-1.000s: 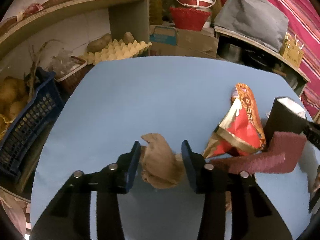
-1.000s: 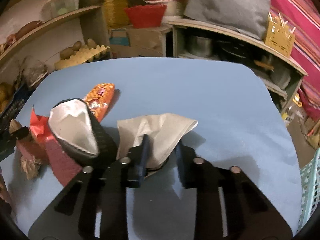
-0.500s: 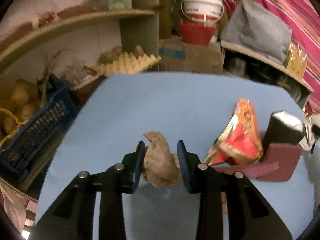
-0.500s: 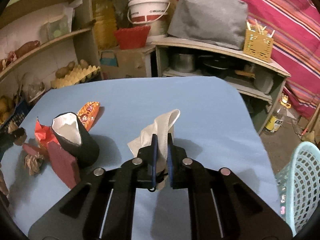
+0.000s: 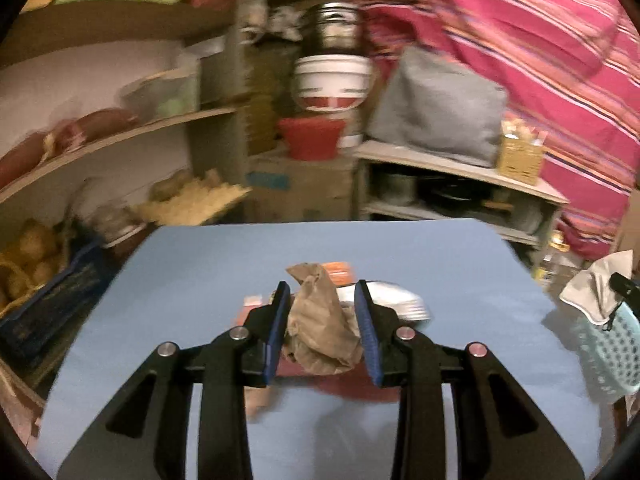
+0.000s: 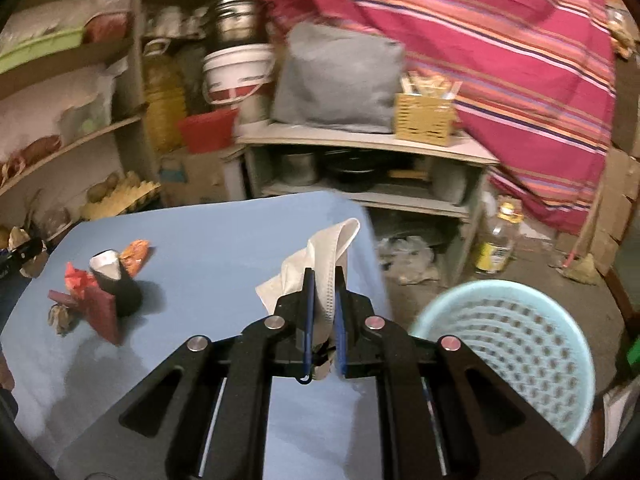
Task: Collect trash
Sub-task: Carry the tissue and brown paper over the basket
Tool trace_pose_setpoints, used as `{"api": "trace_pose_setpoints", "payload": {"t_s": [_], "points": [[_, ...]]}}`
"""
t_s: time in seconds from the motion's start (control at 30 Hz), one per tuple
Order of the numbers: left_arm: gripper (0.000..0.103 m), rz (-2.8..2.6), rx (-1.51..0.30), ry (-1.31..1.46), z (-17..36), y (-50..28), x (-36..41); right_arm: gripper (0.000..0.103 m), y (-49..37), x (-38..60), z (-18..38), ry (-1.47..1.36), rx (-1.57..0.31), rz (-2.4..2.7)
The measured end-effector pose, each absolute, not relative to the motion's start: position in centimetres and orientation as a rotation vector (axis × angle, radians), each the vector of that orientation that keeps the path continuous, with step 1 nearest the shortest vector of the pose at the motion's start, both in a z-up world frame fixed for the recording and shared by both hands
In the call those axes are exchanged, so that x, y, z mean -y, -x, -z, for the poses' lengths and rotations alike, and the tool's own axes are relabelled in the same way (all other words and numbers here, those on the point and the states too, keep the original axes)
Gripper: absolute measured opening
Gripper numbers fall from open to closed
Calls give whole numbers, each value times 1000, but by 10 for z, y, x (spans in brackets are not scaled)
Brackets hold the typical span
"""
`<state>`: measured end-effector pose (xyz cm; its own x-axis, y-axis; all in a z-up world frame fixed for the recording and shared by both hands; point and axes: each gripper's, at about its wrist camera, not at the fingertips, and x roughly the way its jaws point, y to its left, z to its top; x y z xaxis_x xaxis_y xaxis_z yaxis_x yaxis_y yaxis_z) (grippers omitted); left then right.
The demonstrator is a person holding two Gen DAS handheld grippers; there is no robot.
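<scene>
My left gripper (image 5: 322, 322) is shut on a crumpled brown paper (image 5: 322, 328) and holds it above the blue table (image 5: 200, 272). My right gripper (image 6: 323, 312) is shut on a white face mask (image 6: 320, 256), held above the table's right edge next to a light blue mesh basket (image 6: 516, 344) on the floor. The mask (image 5: 596, 292) and basket (image 5: 608, 352) also show at the right of the left wrist view. On the table's left lie a black cup (image 6: 114, 280), an orange snack wrapper (image 6: 136, 252), red wrappers (image 6: 78, 282) and a dark red card (image 6: 102, 312).
Shelves with an egg tray (image 6: 116, 196), pots, a white bucket (image 6: 236, 72) and a grey bag (image 6: 336, 76) stand behind the table. A bottle (image 6: 498, 240) stands on the floor right. A dark blue crate (image 5: 48, 304) sits left of the table.
Both grippers have risen with their loads. The right one swung right with the mask, bringing the basket into view. The left lifted the brown paper off the table.
</scene>
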<state>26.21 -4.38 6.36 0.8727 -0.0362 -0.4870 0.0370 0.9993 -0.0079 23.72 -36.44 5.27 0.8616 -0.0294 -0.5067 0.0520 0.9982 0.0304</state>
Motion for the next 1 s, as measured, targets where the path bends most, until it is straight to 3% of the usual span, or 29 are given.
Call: {"api": "trace_pose_setpoints", "payload": {"t_s": [0.67,1.0], "points": [[34,443,-526,-111,-56,-248,334,10,-146,541,-49,-165,-496,288],[34,526,-560,-128,-42,-260,404,10,-150,571,-38,-216,-518,312]]}}
